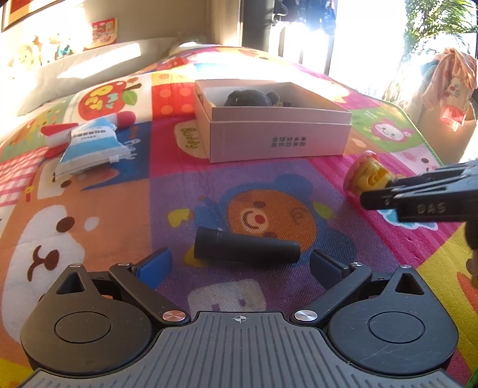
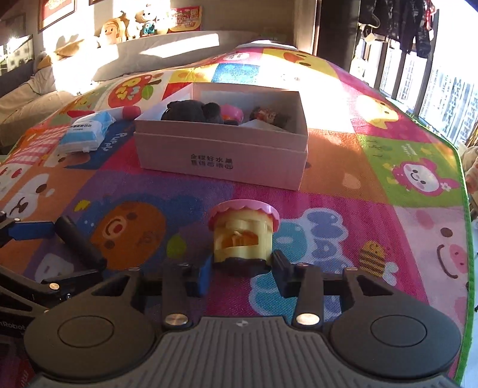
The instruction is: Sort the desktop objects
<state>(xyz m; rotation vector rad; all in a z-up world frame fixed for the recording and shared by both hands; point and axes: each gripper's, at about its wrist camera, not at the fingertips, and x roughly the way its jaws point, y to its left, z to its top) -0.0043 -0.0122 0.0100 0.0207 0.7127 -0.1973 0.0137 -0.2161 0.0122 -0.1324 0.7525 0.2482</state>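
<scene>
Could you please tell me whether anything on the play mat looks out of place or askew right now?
Yes: the yellow toy with the pink lid lies tipped on its side, between the fingers of the right claw, and the black cylinder lies loose before the open left claw. Both sit outside the pink box.

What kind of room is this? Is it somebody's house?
Most likely a living room or playroom at home. A colourful cartoon play mat covers the surface, stuffed toys sit along the back of a sofa by the wall, and clothes hang drying by the big windows.
</scene>
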